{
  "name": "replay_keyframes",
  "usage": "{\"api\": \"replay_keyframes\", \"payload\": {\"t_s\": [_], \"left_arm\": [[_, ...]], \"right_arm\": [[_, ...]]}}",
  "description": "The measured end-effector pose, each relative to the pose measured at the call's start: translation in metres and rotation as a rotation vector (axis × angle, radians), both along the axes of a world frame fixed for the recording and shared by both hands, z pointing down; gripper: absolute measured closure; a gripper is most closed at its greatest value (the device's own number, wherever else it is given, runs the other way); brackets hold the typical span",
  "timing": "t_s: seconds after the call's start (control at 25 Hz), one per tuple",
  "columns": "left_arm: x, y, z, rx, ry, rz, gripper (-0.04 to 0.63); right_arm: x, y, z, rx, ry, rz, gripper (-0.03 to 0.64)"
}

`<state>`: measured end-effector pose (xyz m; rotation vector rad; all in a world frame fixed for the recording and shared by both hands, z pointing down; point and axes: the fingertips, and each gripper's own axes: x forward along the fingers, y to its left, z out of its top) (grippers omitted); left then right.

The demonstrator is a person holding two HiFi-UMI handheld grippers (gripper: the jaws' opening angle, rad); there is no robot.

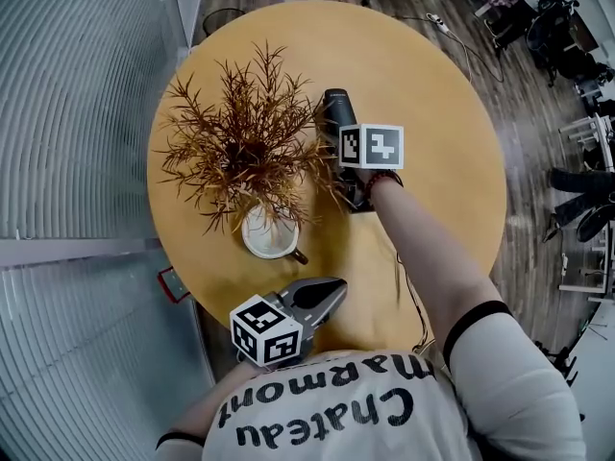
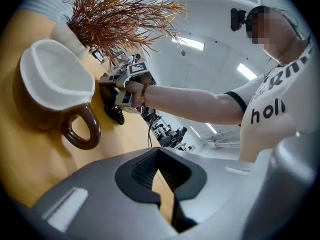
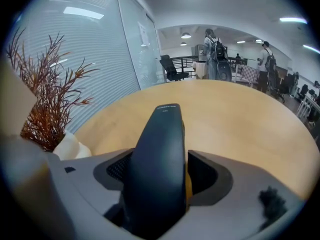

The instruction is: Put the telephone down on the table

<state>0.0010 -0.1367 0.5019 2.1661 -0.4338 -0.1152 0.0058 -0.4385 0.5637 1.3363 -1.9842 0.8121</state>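
Two grippers are over the round yellow wooden table (image 1: 442, 161), and only one is doing anything. The right gripper (image 3: 159, 176) is clenched on the black plastic telephone handset (image 3: 162, 134), its jaws pressing the handle from both sides. The long dark body points away from the person across the bare half of the table. From where I stand that grip looks sensible: held by the middle, the handset stays level and can be laid flat.

A black coiled cord (image 2: 114, 115) lies on the wood just under that hand, so the handset looks low, close to the tabletop. I cannot tell whether it touches. It is not yet let go, so I would say the setting-down is in hand but unfinished.

The handset is just beside the dried rust-brown spray of twigs (image 1: 245, 147), on its right. The open wood beyond seems the reason for reaching out there and not nearer. A brown mug with a white inside (image 2: 45, 114) stands near the person's edge of the table, clear of the handset.

The left gripper (image 1: 336, 291) hangs by the table's near edge with its jaws closed together on nothing, kept out of the way, I take it.
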Motion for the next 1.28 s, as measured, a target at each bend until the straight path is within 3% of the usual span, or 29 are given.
{"api": "replay_keyframes", "payload": {"t_s": [0.48,0.72,0.88,1.28], "left_arm": [[-0.005,0.002,0.000,0.007,-0.026,-0.015,0.589],[-0.009,0.003,0.000,0.010,-0.046,-0.026,0.589],[-0.017,-0.002,0.002,0.010,-0.064,-0.057,0.589],[-0.045,-0.005,0.000,0.041,-0.154,-0.162,0.589]], "right_arm": [[0.009,0.003,-0.004,0.042,0.074,-0.061,0.262],[0.016,0.012,-0.016,0.061,0.017,-0.061,0.262],[0.025,0.015,-0.027,0.081,-0.050,-0.009,0.262],[0.043,0.030,-0.075,0.203,-0.241,0.032,0.265]]}}
